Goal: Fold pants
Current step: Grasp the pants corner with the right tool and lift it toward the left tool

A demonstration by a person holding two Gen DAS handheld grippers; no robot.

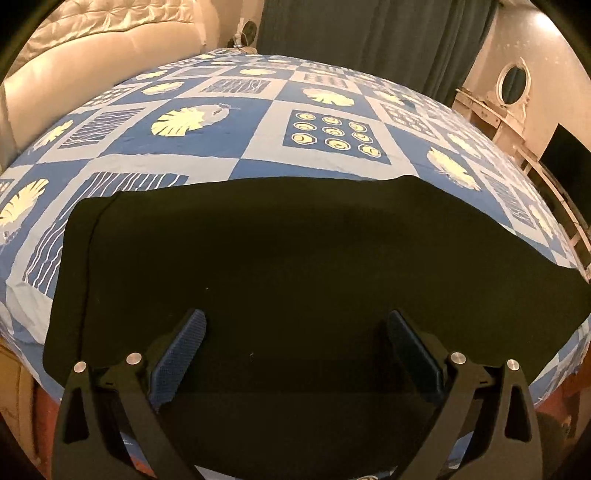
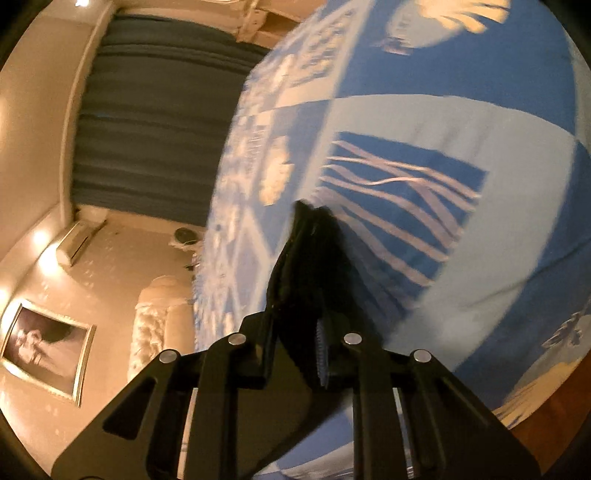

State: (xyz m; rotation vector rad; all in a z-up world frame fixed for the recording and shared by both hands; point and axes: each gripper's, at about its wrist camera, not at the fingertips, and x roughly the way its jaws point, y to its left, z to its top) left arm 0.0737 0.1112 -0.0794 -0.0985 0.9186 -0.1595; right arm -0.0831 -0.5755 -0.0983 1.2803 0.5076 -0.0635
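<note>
The black fabric pants (image 1: 258, 258) lie spread flat on the near part of a bed, on a blue and pale-blue patchwork bedsheet (image 1: 258, 122) printed with cream leaves and wavy stripes. Their far edge runs across the sheet, and a seam shows along their left side. The left claw (image 1: 295, 325) hovers over the dark cloth near its front edge, its two blue-padded fingers (image 1: 181, 354) spread wide apart with nothing between them. In the right wrist view, tilted sideways and blurred, the right claw (image 2: 308, 295) is clamped on a bunched fold of the pants (image 2: 314, 243), which stands up between its fingers above the sheet. Beyond the bed are a cream tufted headboard (image 1: 92, 48), dark grey-green curtains (image 1: 369, 33) and a framed picture (image 2: 44, 347) on the beige wall.
</note>
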